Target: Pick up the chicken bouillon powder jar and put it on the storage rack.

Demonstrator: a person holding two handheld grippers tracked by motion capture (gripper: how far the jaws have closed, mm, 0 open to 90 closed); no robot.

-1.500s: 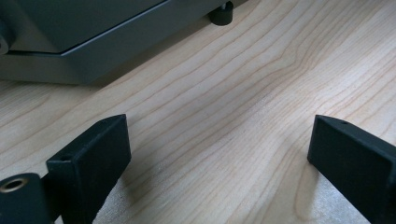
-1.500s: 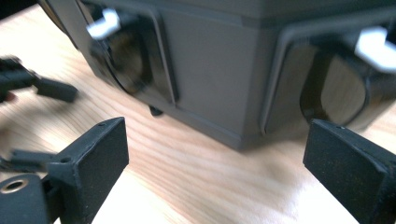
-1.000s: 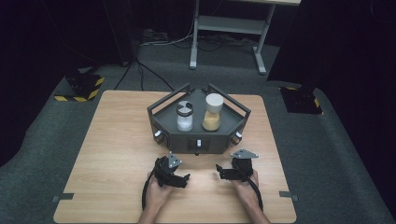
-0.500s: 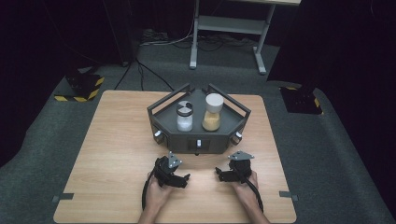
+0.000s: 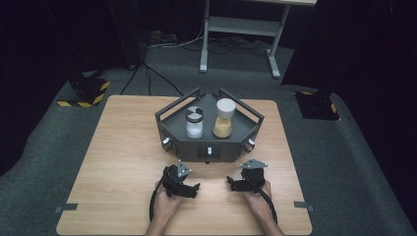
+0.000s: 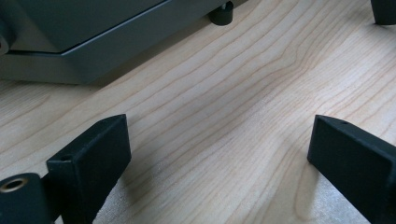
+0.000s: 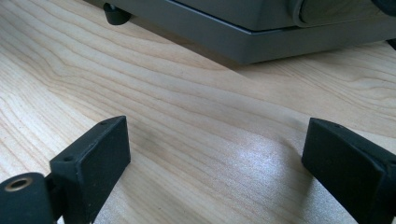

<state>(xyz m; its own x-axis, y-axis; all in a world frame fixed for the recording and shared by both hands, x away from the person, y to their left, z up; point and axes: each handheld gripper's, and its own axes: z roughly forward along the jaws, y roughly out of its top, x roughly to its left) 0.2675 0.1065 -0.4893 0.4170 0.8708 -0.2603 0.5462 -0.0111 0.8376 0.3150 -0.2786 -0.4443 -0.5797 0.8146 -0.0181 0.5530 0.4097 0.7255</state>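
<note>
On the table [image 5: 108, 162] stands a tray-like stand [image 5: 209, 142] at the middle, toward the far edge. In it are two jars side by side: the shorter jar [image 5: 194, 123] at left, the taller jar [image 5: 223, 119] at right. Before the stand, near the person, the left gripper [image 5: 189, 189] and the right gripper [image 5: 235, 184] rest on the table, apart from each other, pointing inward. Behind the table stands a desk frame [image 5: 241, 29] on the floor.

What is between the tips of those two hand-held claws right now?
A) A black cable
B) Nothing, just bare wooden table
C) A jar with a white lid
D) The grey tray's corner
B: both gripper views show the left claw and the right claw spread wide over bare wooden table, with the grey tray farther off.
</note>
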